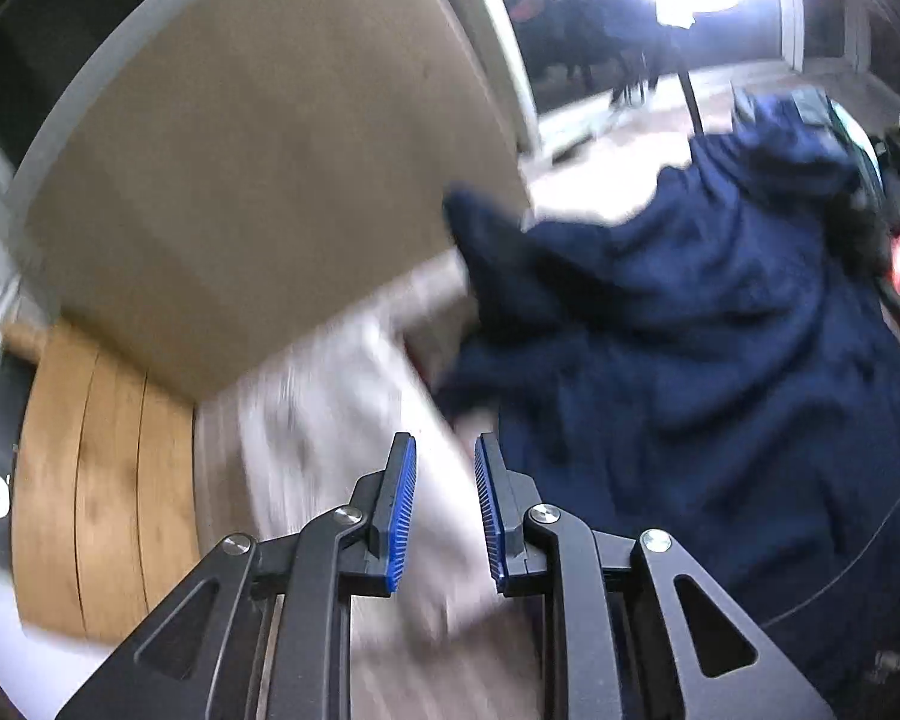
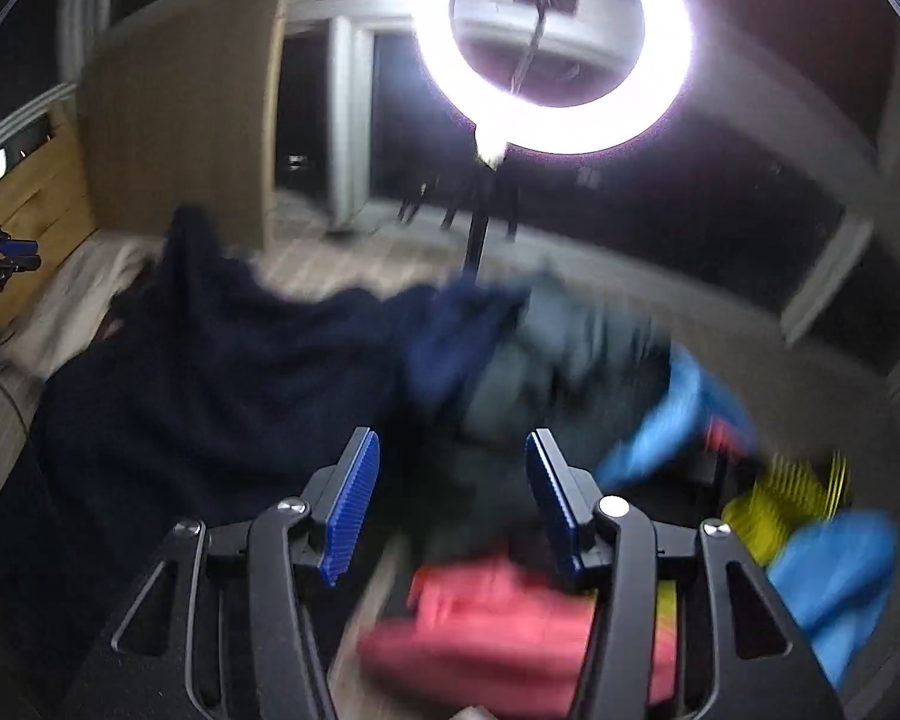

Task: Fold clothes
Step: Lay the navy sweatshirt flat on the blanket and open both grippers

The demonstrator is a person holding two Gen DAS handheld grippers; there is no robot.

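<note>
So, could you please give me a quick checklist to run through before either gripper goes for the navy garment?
1. Left gripper open and empty: ok.
2. Right gripper open and empty: ok.
3. Navy garment spread flat: not ok, bunched and rumpled.
4. Navy garment free of the other clothes: not ok, the grey garment lies against it.
5. Edge or corner to grasp identified: cannot tell, both views are blurred.
6. Red garment out of the right gripper's way: not ok, it lies just below the fingers.
</note>
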